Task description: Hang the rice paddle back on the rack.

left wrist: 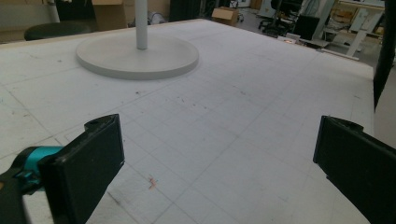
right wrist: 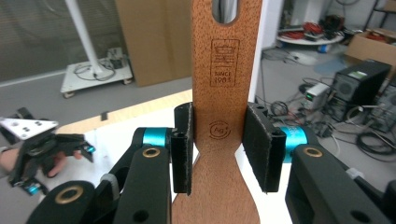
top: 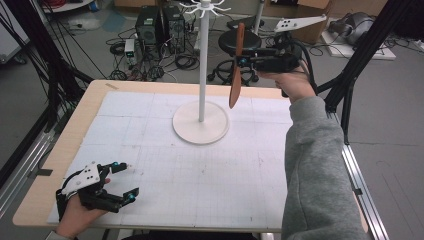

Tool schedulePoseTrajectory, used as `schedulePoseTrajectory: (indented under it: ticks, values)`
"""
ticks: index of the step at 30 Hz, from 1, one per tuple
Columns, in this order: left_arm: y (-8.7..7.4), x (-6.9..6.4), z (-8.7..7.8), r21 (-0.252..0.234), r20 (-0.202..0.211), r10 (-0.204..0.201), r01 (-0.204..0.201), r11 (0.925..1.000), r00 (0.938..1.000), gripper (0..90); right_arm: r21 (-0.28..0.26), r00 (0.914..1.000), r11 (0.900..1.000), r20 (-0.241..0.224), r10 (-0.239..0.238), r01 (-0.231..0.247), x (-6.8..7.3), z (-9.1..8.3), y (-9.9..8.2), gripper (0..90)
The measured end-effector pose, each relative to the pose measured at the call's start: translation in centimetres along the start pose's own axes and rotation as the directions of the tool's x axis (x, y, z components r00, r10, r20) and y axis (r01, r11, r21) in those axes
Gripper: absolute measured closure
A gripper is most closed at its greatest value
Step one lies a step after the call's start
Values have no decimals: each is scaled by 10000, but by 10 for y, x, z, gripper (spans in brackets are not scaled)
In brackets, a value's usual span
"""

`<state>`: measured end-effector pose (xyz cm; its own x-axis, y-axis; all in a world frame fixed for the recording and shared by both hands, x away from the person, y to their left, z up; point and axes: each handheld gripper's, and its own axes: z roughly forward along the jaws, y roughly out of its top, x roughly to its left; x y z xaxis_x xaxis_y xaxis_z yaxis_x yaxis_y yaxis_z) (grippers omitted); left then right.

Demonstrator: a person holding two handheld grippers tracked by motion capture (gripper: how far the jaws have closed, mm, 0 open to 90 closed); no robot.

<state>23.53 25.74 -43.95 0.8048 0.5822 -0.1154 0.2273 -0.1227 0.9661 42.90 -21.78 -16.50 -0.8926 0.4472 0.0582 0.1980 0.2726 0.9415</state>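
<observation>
A brown wooden spatula (top: 236,65) hangs upright in the air beside the pole of a white hook stand (top: 201,60). My right gripper (top: 239,61) is shut on the spatula's handle, high above the table's far side. In the right gripper view the handle (right wrist: 218,88) sits pinched between the two pads, with a hanging hole at its top and a burnt-in stamp. The stand's round base (top: 201,122) rests on the white mat; in the left gripper view the base (left wrist: 137,58) lies ahead. My left gripper (top: 125,181) rests at the near left corner, open and holding nothing.
The gridded white mat (top: 210,175) covers a wooden table (top: 85,105). A grey sleeve (top: 315,165) reaches across the right side. Behind the table are a black stool (top: 240,42), computer boxes (top: 160,27) and tangled cables. Black frame bars (top: 360,55) stand at the right.
</observation>
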Motion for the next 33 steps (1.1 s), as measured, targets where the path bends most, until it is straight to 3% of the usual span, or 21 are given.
schedulePoseTrajectory:
  ticks: [8, 13, 25, 33]
  values:
    - [0, 1, -1, 20, -23, 14, -14, 10000, 10000, 23, -145, 9999, 9999, 130, -10, 12, -1, 4, 11, 649]
    - [0, 1, -2, -1, -21, 27, -27, 10000, 10000, 23, 75, 9992, 10000, 390, 33, -36, -1, 11, 19, 649]
    - [0, 3, -3, -35, -78, 9, -10, 10000, 10000, 23, 105, 9989, 9999, 469, 23, -28, 1, 29, 38, 649]
    - [0, 4, -5, -44, -107, -20, 20, 10000, 9999, 23, 132, 9974, 9999, 723, 0, -10, 1, 32, 40, 649]
